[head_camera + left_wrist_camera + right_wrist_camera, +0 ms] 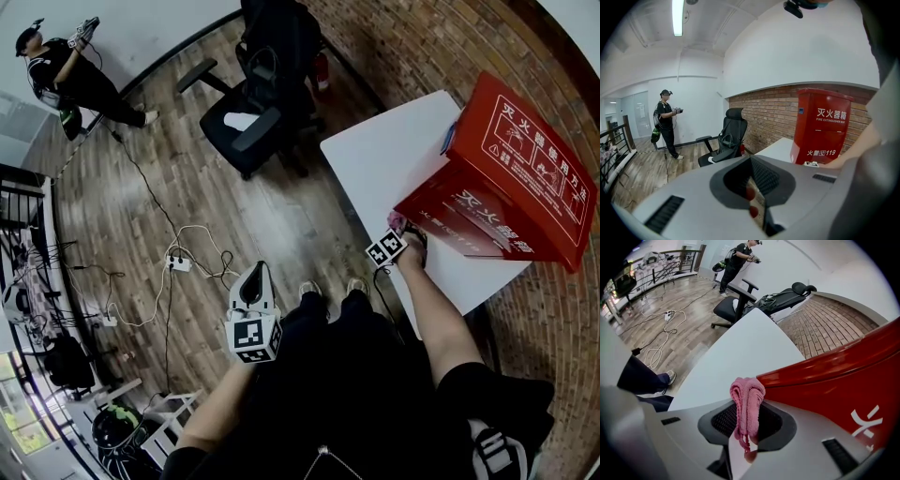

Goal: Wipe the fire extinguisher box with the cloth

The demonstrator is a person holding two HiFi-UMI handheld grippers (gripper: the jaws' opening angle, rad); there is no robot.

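Observation:
The red fire extinguisher box [520,169] stands upright on the white table [384,159] at the right. My right gripper [398,230] is shut on a bunched pink cloth [397,221] by the box's lower near corner. In the right gripper view the cloth [747,401] hangs over the jaws of the right gripper [746,414], right beside the box's red side [834,385]; whether they touch I cannot tell. My left gripper [255,277] is held over my lap, off the table, jaws together and holding nothing. From the left gripper [753,164] the box [822,126] shows ahead to the right.
A black office chair [258,103] stands on the wooden floor beyond the table's far corner. Cables and a power strip [178,264] lie on the floor at the left. Another person [66,70] stands far off. A brick wall [422,47] runs behind the table.

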